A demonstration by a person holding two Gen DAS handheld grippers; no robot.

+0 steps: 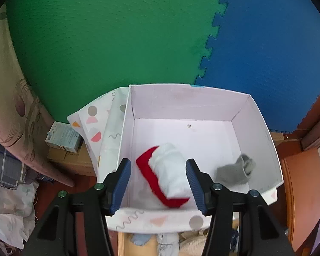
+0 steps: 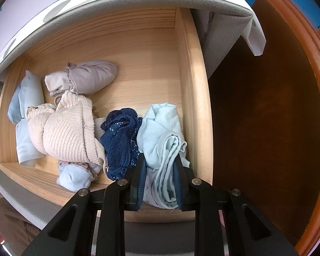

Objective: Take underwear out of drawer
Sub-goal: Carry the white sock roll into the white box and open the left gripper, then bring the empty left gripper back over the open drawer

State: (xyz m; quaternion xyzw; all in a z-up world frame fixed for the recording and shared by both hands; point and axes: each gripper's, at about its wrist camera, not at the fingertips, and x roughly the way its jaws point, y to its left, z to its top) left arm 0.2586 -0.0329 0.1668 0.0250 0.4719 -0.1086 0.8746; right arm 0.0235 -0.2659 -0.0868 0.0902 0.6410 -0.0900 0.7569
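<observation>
Pale blue underwear [image 2: 162, 149] is being clamped between the nearly closed jaws of the right gripper [image 2: 160, 179], at the right side of the wooden drawer [image 2: 138, 53]. Navy lace underwear [image 2: 121, 140] is being crowded just beside it on the left, with a beige ribbed garment [image 2: 68, 134] beyond. The left gripper [image 1: 157, 183] is being held wide open and empty above the white box [image 1: 256, 115], where a red-and-white roll [image 1: 168, 175] and a grey sock [image 1: 236, 168] are lying well apart.
</observation>
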